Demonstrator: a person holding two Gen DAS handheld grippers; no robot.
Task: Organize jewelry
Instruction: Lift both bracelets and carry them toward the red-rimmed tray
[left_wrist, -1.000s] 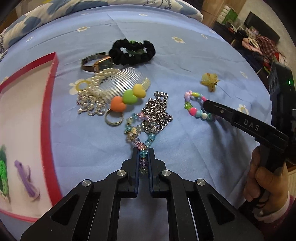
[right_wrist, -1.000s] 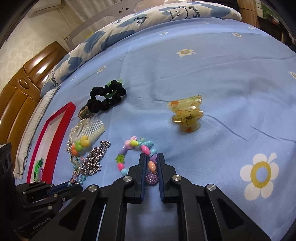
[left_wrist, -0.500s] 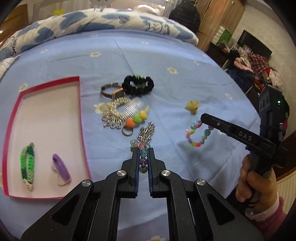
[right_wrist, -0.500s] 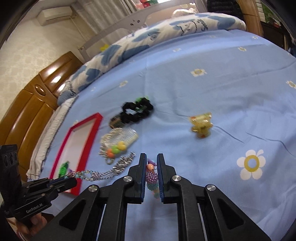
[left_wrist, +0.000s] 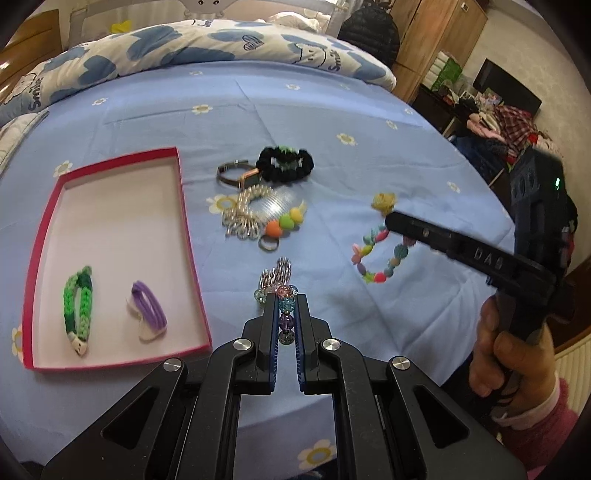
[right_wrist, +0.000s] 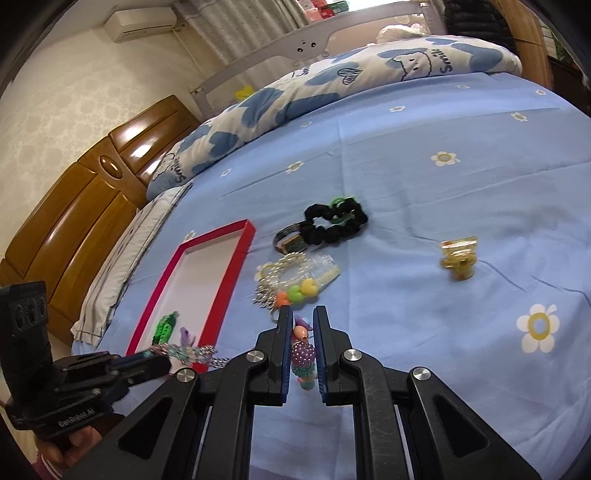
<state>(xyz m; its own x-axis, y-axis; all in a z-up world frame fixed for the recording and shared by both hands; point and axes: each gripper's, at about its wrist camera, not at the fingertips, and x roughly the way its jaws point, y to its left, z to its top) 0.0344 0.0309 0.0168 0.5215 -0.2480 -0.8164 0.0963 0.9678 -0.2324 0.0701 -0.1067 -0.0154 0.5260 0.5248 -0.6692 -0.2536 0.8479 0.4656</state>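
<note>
Crystal strand (left_wrist: 285, 309) is sitting pinched between the left gripper (left_wrist: 286, 295) pads, a bunch of chain links (left_wrist: 276, 275) dangling off its far end, lifted clear of the sheet (left_wrist: 236, 110). Jaws are standing narrow, clamped on the beads. In the right wrist view the strand is hanging out sideways from the left tool at 8 o'clock, over the near corner of the tray (right_wrist: 243, 236).

Bead bracelet (left_wrist: 380, 254) is hanging as a loop from the right gripper (right_wrist: 302, 328), at 3 o'clock of the strand. Those jaws are narrow too, nipping a purple bead and a pink one.

Tray (left_wrist: 184, 221) is lying at 9 o'clock of the strand, holding a green band (left_wrist: 77, 302) and a purple clip (left_wrist: 147, 310).

Still on the sheet: comb with pearl cluster (left_wrist: 258, 208), heart keyring (left_wrist: 284, 223), watch (left_wrist: 240, 177), scrunchie (left_wrist: 286, 162), and a yellow claw clip (left_wrist: 384, 201) well apart at 2 o'clock.

Risks, as I judge them:
- Round beads are giving the pads little purchase; a jerk may be enough to let either piece slide out.
- The dangling chain end may be swinging, catching the tray rim or dropping outside it.
- A release over the band and clip would be tangling three pieces.
- Both tools heading for the tray together may be crossing, the loop snagging on the chain.
</note>
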